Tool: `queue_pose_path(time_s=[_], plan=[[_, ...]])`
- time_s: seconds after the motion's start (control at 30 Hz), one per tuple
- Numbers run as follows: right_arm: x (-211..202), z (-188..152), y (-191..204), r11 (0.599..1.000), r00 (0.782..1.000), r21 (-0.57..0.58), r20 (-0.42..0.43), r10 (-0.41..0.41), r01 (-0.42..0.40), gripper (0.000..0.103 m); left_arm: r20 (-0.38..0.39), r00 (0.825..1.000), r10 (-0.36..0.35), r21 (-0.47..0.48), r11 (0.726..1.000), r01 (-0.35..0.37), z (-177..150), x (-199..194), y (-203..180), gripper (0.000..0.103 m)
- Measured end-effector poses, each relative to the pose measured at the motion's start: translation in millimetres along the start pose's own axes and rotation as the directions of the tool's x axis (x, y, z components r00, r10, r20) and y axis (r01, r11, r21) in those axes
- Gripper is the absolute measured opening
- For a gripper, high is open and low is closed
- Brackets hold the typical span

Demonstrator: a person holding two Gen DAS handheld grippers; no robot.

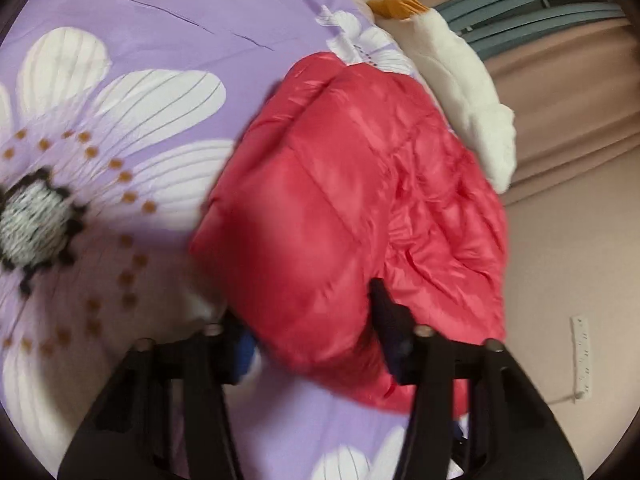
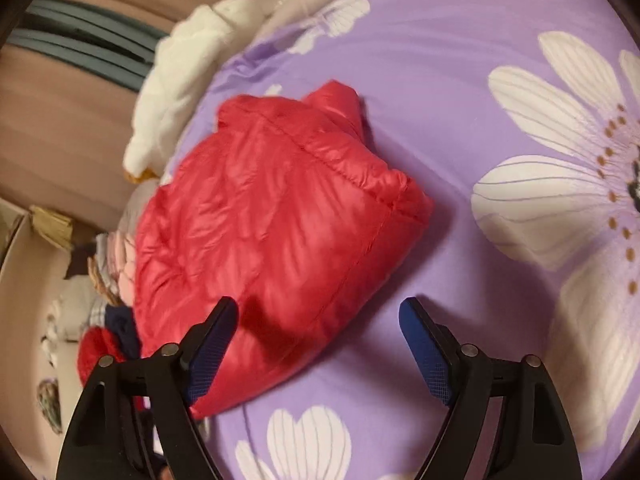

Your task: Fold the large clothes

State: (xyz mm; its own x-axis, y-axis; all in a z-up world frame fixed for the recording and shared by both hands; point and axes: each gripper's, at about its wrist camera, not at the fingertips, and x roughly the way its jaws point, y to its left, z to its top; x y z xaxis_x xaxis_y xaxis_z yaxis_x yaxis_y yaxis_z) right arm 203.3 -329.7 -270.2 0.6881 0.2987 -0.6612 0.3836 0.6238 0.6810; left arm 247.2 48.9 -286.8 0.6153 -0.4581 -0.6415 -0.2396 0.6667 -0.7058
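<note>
**Red puffer jacket, folded, on the bed — both hand-held grippers apart**

Item 1. Red puffer jacket (image 2: 272, 216): quilted, shiny, folded into a compact bundle. It lies on the bed near the edge that faces the beige curtain, its collar end pointing away from me. Also seen from my left side (image 1: 352, 208).

Item 2. Bed cover (image 2: 460, 80): lilac, printed with large white flowers with dotted centres. It carries the jacket; the rest of its surface stretches off toward the far side.

Item 3. My left hand-held gripper (image 1: 310, 320): jaws partly apart, the near corner of the jacket lying between them. The picture is blurred, so I cannot tell whether the pads press on the fabric.

Item 4. My right hand-held gripper (image 2: 320, 320): jaws wide apart, blue pads showing, nothing gripped. The left finger (image 2: 216, 336) stands over the jacket's near edge; the other is over bare cover.

Item 5. White fleecy garment (image 2: 176, 80): heaped along the bed's edge, just beside the jacket on the curtain side.

Item 6. Pile of mixed clothes (image 2: 108, 292): beyond the bed's edge, low at the left of my right-hand view.
</note>
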Motion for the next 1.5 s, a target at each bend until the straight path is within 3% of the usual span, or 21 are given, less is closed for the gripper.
queue_pose_path(time_s=[0.03, 0.07, 0.1, 0.2, 0.27, 0.4, 0.63, 0.83, 1.03, 1.17, 1.23, 1.27, 1.33, 1.4, 1.5], plan=[[6.0, 1.0, 0.8, 1.0, 1.0, -0.02, 0.004, 0.009, -0.009, 0.064, 0.014, 1.0, 0.011, 0.001, 1.0, -0.011, 0.1, 0.8, -1.9, 0.043], [13.9, 0.7, 1.1, 0.998, 0.999, -0.029, -0.008, 0.048, -0.048, 0.046, 0.033, 0.999, 0.034, 0.012, 0.999, -0.034, -1.0, 0.1, -6.2, 0.04], [15.9, 0.9, -0.6, 0.998, 0.998, -0.021, -0.008, 0.061, -0.061, 0.038, 0.058, 0.996, 0.066, 0.045, 0.997, -0.069, -3.1, -2.3, -13.9, 0.036], [7.0, -5.2, 5.9, 0.996, 0.997, -0.068, 0.046, 0.057, -0.054, 0.026, 0.144, 0.982, 0.123, 0.157, 0.977, -0.145, -12.5, -18.5, -31.3, 0.025], [-6.8, -11.2, 7.0, 0.994, 0.996, -0.095, 0.062, 0.061, -0.054, 0.022, 0.167, 0.977, 0.131, 0.189, 0.968, -0.162, -16.4, -29.3, -37.9, 0.022], [-31.0, -21.5, 1.9, 0.991, 0.991, -0.085, 0.075, 0.112, -0.106, 0.019, 0.161, 0.982, 0.097, 0.201, 0.971, -0.129, -22.6, -52.3, -30.8, 0.02], [-57.4, -49.4, -12.6, 0.988, 0.994, -0.128, 0.057, 0.097, -0.089, 0.019, 0.137, 0.984, 0.115, 0.231, 0.962, -0.145, -45.8, -77.2, -32.8, 0.021], [-49.6, -47.1, -18.2, 0.993, 0.998, -0.111, 0.049, 0.04, -0.034, 0.025, 0.168, 0.97, 0.178, 0.28, 0.934, -0.22, -59.2, -69.5, -32.6, 0.027], [-52.0, -47.1, -11.9, 0.987, 0.998, -0.154, 0.061, -0.03, 0.039, 0.029, 0.182, 0.965, 0.189, 0.279, 0.931, -0.235, -64.8, -70.7, -27.6, 0.029], [-58.7, -47.1, -12.8, 0.984, 0.993, -0.151, 0.084, -0.081, 0.094, 0.039, 0.17, 0.965, 0.202, 0.288, 0.926, -0.244, -64.2, -66.7, -25.7, 0.034], [-64.2, -49.3, -13.0, 0.978, 0.983, -0.138, 0.118, -0.139, 0.155, 0.051, 0.15, 0.967, 0.207, 0.255, 0.937, -0.241, -61.6, -62.2, -21.5, 0.042], [-70.5, -50.0, -15.4, 0.973, 0.972, -0.125, 0.153, -0.177, 0.196, 0.057, 0.137, 0.967, 0.216, 0.221, 0.945, -0.242, -59.3, -58.9, -16.9, 0.052], [-82.6, -50.8, -18.3, 0.969, 0.956, -0.096, 0.212, -0.205, 0.229, 0.062, 0.147, 0.96, 0.237, 0.185, 0.947, -0.262, -55.9, -55.8, -11.9, 0.066], [-91.7, -50.7, -19.4, 0.965, 0.939, -0.076, 0.262, -0.224, 0.251, 0.073, 0.148, 0.966, 0.21, 0.183, 0.954, -0.236, -51.7, -52.4, -8.9, 0.069], [-97.6, -47.2, -16.6, 0.945, 0.905, -0.088, 0.329, -0.27, 0.314, 0.075, 0.074, 0.989, 0.129, 0.114, 0.984, -0.137, -39.1, -44.2, 0.8, 0.072]])
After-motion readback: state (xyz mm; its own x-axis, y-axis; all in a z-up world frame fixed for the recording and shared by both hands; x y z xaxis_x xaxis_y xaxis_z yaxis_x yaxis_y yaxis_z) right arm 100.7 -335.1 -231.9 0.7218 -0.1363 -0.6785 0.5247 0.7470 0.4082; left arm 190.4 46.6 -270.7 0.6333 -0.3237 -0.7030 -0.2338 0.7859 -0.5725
